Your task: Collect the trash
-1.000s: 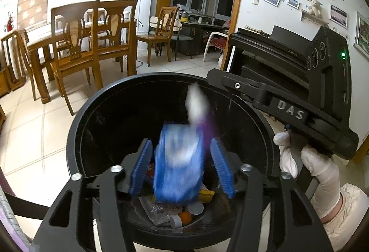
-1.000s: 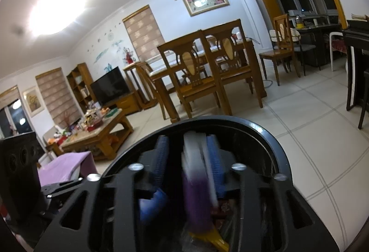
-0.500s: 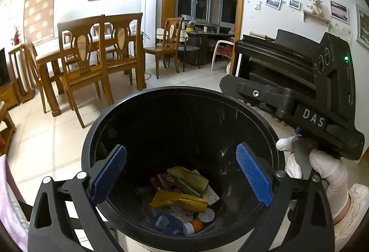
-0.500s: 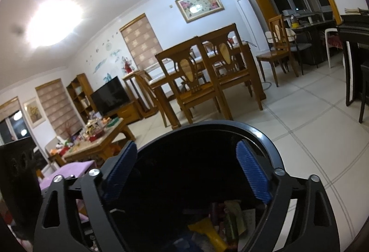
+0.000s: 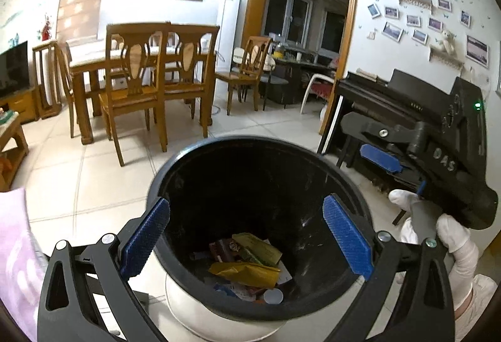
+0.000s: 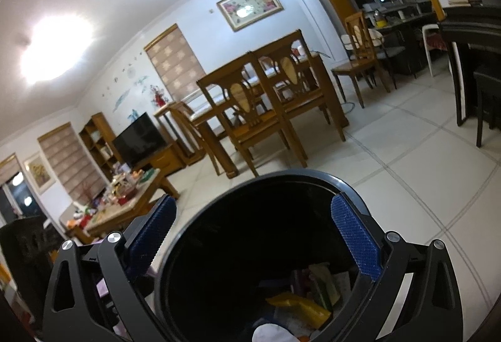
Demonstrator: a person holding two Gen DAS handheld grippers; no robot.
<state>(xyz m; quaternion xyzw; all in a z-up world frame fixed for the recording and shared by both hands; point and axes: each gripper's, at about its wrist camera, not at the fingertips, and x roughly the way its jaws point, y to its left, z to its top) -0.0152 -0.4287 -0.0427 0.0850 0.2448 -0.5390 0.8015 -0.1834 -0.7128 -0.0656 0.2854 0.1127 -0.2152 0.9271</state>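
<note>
The left claw has its two blue pads spread wide apart, and nothing is between them. The right claw is opening, its last bit of travel, and its pads are also empty. In the left view the right claw shows to the right of the left one, held by a hand in a white glove.

Directly below and just ahead of both claws stands the trash bin, round, with a black inside and a white outer wall. Its rim lies between the pads in both views, but no pad touches it. At the bottom of the bin lies the trash: a yellow wrapper, a green-yellow packet, a dark reddish wrapper and a small round white cap. In the right view the same yellow wrapper shows low in the bin.

To the left of the left claw, at the edge, is a pink cloth. Further ahead, on the tiled floor, stand a wooden dining table with chairs. To the right of the claws stands a black piano. Far to the left of the right claw is a low worktop that carries many small things, and behind it a television.
</note>
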